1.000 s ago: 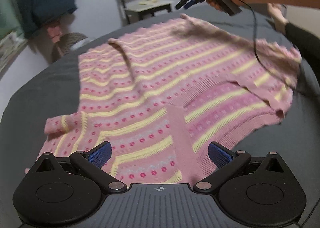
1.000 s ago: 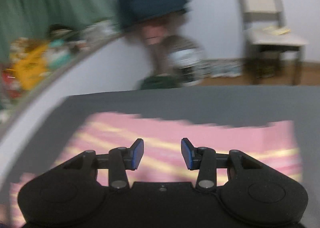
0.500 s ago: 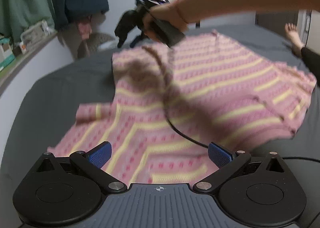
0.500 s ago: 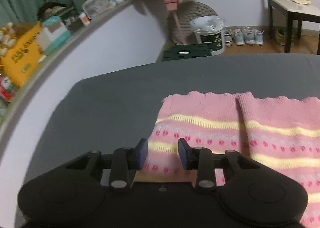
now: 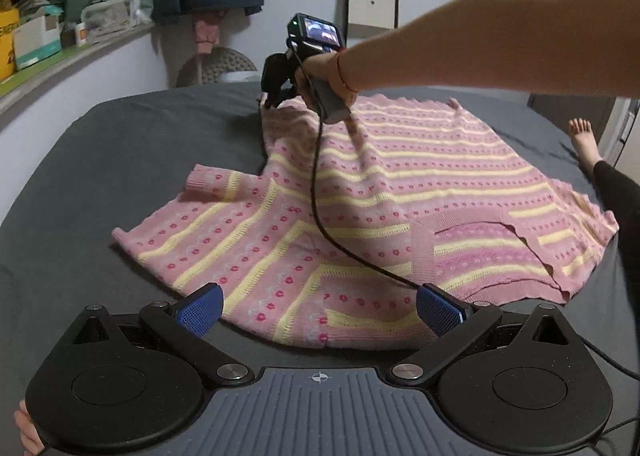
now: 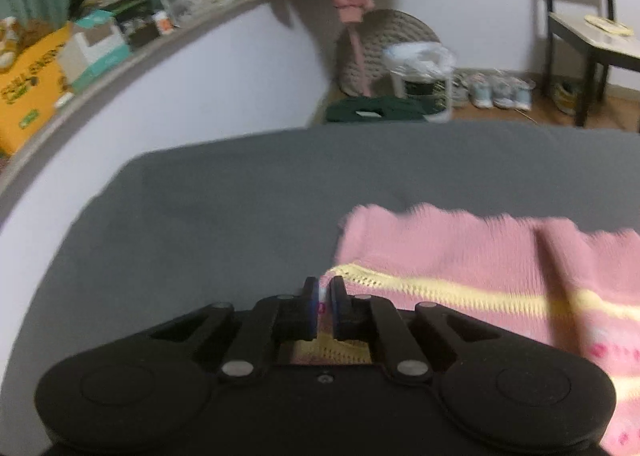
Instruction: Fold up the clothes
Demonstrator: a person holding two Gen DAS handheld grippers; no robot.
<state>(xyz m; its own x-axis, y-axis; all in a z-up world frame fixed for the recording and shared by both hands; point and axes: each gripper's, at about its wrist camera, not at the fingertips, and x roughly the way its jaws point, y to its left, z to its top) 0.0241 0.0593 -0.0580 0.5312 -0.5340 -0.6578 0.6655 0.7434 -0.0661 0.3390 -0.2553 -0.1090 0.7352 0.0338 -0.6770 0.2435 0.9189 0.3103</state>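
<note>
the right tongs (image 6: 324, 292), spread a second ago, are now pressed together pinching the far corner hem of the pink sweater (image 5: 400, 192) spread on the grey bed (image 5: 120, 144); the left tongs (image 5: 320, 308) stay spread, empty, so a fold can start

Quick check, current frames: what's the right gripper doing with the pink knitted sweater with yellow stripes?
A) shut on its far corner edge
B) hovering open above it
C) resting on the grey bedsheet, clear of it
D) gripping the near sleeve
A. In the right wrist view the right gripper has its jaws pinched together with the pink knitted sweater fabric between them, at the far corner seen in the left wrist view.
</note>
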